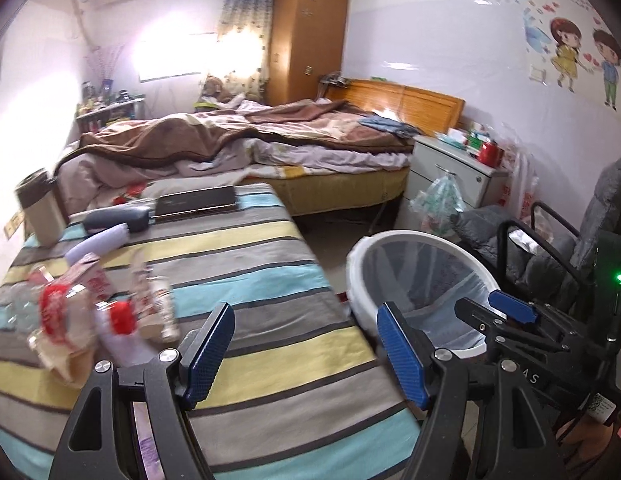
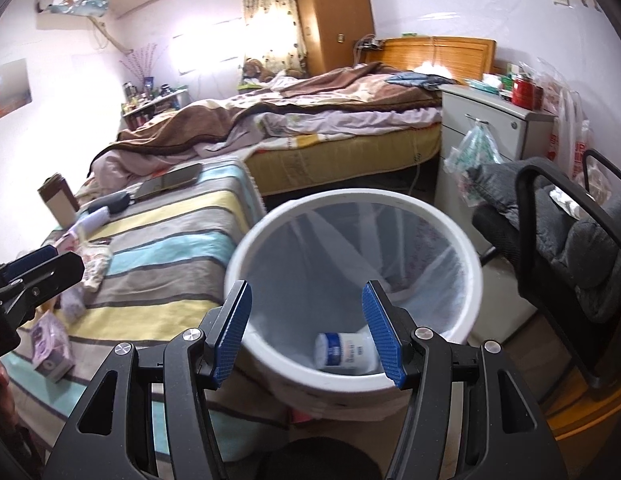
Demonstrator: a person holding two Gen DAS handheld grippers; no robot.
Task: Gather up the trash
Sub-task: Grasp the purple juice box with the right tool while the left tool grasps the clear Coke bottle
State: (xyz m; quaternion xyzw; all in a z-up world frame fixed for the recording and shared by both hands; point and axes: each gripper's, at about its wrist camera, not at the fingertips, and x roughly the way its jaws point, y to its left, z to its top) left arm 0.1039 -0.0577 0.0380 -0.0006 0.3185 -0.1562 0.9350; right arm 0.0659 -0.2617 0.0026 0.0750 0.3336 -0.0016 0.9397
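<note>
A white round trash bin with a clear liner stands on the floor beside the striped table. My right gripper is open and empty above the bin's near rim. A white bottle with a blue label lies inside the bin. My left gripper is open and empty above the table's right edge. A pile of trash lies at its left: crumpled wrappers, a red-capped bottle. The pile shows blurred in the right wrist view.
A phone, a dark case, a tall cup and a purple tissue pack sit on the table. An unmade bed lies behind, a white nightstand and a black chair with grey clothing at the right.
</note>
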